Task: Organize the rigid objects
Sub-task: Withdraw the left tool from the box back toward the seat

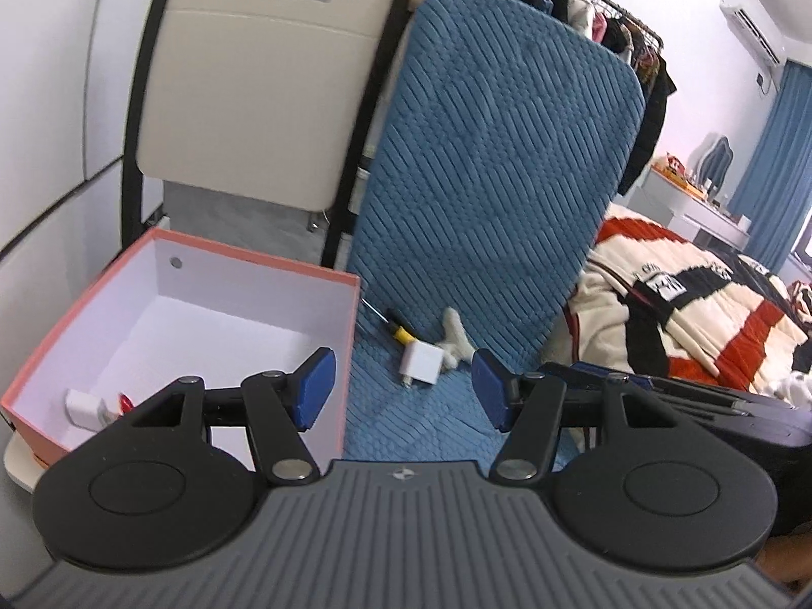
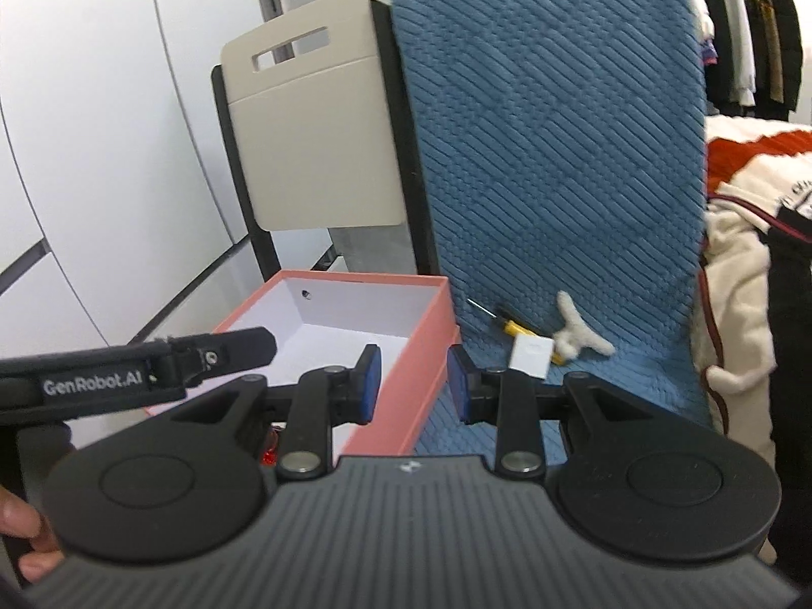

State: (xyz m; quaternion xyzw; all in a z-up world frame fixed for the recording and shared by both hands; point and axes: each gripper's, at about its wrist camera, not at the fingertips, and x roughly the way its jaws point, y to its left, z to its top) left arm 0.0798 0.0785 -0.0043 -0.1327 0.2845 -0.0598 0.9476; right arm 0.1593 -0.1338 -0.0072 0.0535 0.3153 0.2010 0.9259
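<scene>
1. The left gripper (image 1: pixel 403 388) has its blue pads well apart with nothing between them; the right gripper (image 2: pixel 413 385) stands narrower but also parted and empty. Both hang above the seat, pointing down toward it.

2. Just ahead of the left gripper, between its pads in the left wrist view, lies the white charger block (image 1: pixel 420 364) on the blue seat cushion (image 1: pixel 406 421). It looks small, stiff and light, with smooth plastic faces that may slip; I would pinch it across two flat opposite sides, away from the metal prongs.

3. Just beyond it lies the screwdriver (image 1: pixel 398 327), yellow-and-black handle, thin shaft toward the box. Rigid and light; the thick handle is the better hold, as the shaft is thin and would likely roll.

4. A white fuzzy toy (image 1: pixel 454 340) touches the charger block on its far right; it looks soft, so probably not part of the job.

5. Left of both grippers stands the open pink box (image 1: pixel 350 304), white inside. In its near corner are a white block-like item (image 1: pixel 83 406) and something red (image 1: pixel 125 402), partly hidden by the left gripper; the rest of its floor is bare.
</scene>
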